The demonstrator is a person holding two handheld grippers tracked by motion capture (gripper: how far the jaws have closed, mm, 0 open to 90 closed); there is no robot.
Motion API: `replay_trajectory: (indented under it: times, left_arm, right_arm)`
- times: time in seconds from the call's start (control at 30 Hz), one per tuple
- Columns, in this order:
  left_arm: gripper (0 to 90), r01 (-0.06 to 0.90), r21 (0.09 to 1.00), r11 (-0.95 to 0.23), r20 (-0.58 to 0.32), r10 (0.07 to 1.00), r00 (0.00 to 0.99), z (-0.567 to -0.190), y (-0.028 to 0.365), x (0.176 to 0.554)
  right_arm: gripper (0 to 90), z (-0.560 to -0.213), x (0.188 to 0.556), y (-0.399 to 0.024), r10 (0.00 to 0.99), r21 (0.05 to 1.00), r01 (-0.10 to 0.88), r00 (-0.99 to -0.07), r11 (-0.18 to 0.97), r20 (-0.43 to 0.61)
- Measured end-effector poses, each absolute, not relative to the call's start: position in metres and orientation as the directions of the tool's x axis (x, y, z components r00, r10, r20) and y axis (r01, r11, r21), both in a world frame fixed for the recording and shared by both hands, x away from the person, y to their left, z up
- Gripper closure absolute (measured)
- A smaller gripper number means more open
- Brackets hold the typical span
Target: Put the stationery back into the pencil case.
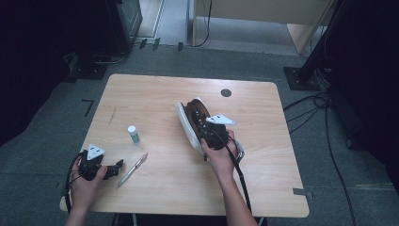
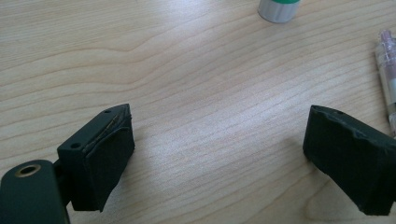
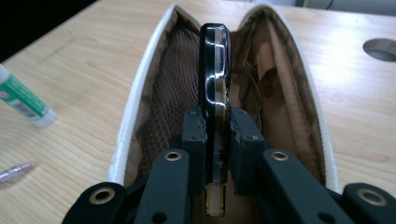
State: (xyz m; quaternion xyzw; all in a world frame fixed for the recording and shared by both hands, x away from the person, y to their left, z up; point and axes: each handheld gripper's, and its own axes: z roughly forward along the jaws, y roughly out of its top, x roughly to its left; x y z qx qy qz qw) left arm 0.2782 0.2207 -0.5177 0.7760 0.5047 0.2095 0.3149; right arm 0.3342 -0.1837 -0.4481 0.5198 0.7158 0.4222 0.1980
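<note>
White case [image 3: 140, 93], brown mesh lining [image 3: 170, 100]

The high view looks forward and down over the whole wooden table [image 1: 155, 94]. The left gripper view sits low and close above the tabletop, facing the glue stick [image 2: 278, 9] and pen [image 2: 386, 79]. The right gripper view peers closely into the open white pouch [image 3: 140, 93], sharing that same glue stick and pen.

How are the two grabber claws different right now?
The left gripper has its jaws wide apart with bare table between them; the right gripper is shut on a shiny black device. The left hangs near the pen; the right reaches into the open white case. Both have black jaws.
</note>
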Motion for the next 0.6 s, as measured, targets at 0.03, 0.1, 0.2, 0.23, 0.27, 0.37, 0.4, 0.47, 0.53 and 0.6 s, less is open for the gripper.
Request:
replay_trajectory:
  times: [0.03, 0.1, 0.2, 0.23, 0.27, 0.37, 0.4, 0.47, 0.53, 0.6]
  left_arm:
    - [8.8, 0.651, 0.700, -0.293, 0.008, 0.915, 0.403, -0.518, 0.221, 0.278]
    - [8.8, 0.651, 0.700, -0.292, 0.007, 0.915, 0.403, -0.518, 0.221, 0.278]
    - [8.8, 0.651, 0.700, -0.293, 0.007, 0.915, 0.403, -0.518, 0.221, 0.278]
    - [8.8, 0.651, 0.700, -0.293, 0.008, 0.915, 0.403, -0.518, 0.221, 0.278]
    - [8.8, 0.651, 0.700, -0.293, 0.008, 0.915, 0.403, -0.518, 0.221, 0.278]
    - [8.8, 0.651, 0.700, -0.293, 0.008, 0.915, 0.404, -0.518, 0.221, 0.278]
    - [8.8, 0.651, 0.700, -0.293, 0.008, 0.915, 0.404, -0.518, 0.221, 0.278]
    - [8.8, 0.651, 0.700, -0.293, 0.008, 0.915, 0.404, -0.518, 0.221, 0.278]
    - [8.8, 0.651, 0.700, -0.293, 0.008, 0.915, 0.404, -0.518, 0.221, 0.278]
    - [8.8, 0.651, 0.700, -0.293, 0.008, 0.915, 0.404, -0.518, 0.221, 0.278]
  right_arm:
    - [78.6, -0.449, 0.335, -0.183, 0.912, 0.807, 0.581, -0.381, 0.108, 0.152]
    - [78.6, -0.451, 0.336, -0.181, 0.918, 0.797, 0.591, -0.373, 0.123, 0.135]
    - [78.6, -0.454, 0.336, -0.178, 0.923, 0.786, 0.600, -0.370, 0.148, 0.109]
    - [78.6, -0.455, 0.337, -0.176, 0.924, 0.782, 0.603, -0.370, 0.158, 0.099]
    - [78.6, -0.456, 0.337, -0.175, 0.925, 0.778, 0.606, -0.368, 0.166, 0.090]
    - [78.6, -0.458, 0.338, -0.172, 0.927, 0.764, 0.621, -0.365, 0.173, 0.087]
    - [78.6, -0.458, 0.339, -0.172, 0.927, 0.762, 0.625, -0.364, 0.172, 0.088]
    - [78.6, -0.458, 0.340, -0.172, 0.929, 0.756, 0.632, -0.358, 0.171, 0.090]
    - [78.6, -0.459, 0.341, -0.172, 0.928, 0.745, 0.643, -0.361, 0.176, 0.093]
    - [78.6, -0.459, 0.341, -0.171, 0.928, 0.740, 0.646, -0.363, 0.186, 0.084]
